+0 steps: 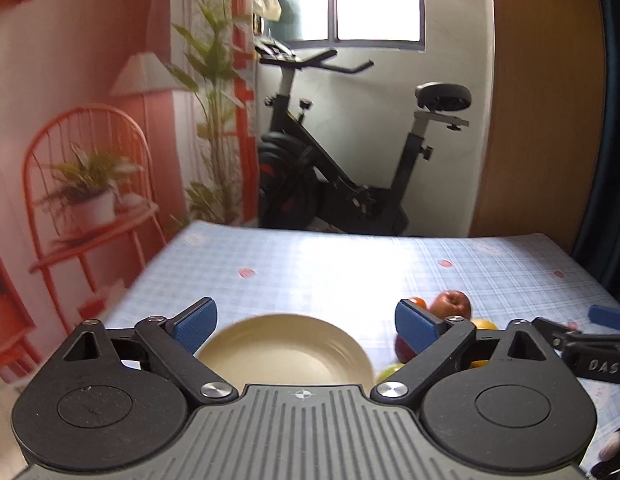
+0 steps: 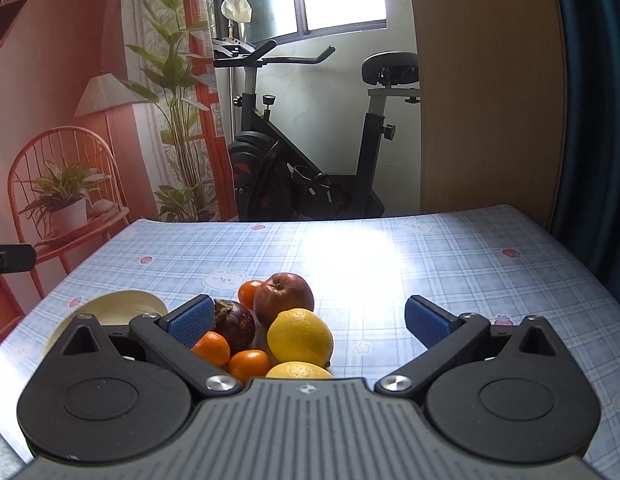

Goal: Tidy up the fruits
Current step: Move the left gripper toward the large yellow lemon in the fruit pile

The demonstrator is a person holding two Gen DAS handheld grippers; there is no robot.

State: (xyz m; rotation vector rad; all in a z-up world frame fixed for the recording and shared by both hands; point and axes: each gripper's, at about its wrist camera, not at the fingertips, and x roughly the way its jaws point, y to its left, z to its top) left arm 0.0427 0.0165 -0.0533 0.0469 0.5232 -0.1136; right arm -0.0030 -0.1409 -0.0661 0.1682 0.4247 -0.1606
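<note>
A cream plate (image 1: 286, 350) lies on the blue checked tablecloth, right under my left gripper (image 1: 306, 326), whose jaws stand open with nothing between them. To the plate's right sits a pile of fruit: a red apple (image 2: 284, 298), a lemon (image 2: 300, 336) with a second lemon (image 2: 298, 371) in front of it, a dark mangosteen (image 2: 234, 324) and three small oranges (image 2: 250, 364). My right gripper (image 2: 310, 326) hovers open over the pile, the lemon between its blue pads but untouched. The plate (image 2: 122, 306) shows at the left in the right wrist view. The apple (image 1: 450, 304) peeks past the left gripper's right finger.
An exercise bike (image 2: 306, 160) stands beyond the table's far edge (image 2: 350, 220). A printed backdrop with a red chair (image 1: 90, 184) and plants hangs at the left. A wooden panel (image 2: 490, 100) and a dark curtain rise at the right. The right gripper's tip (image 1: 606, 316) shows at the left view's right edge.
</note>
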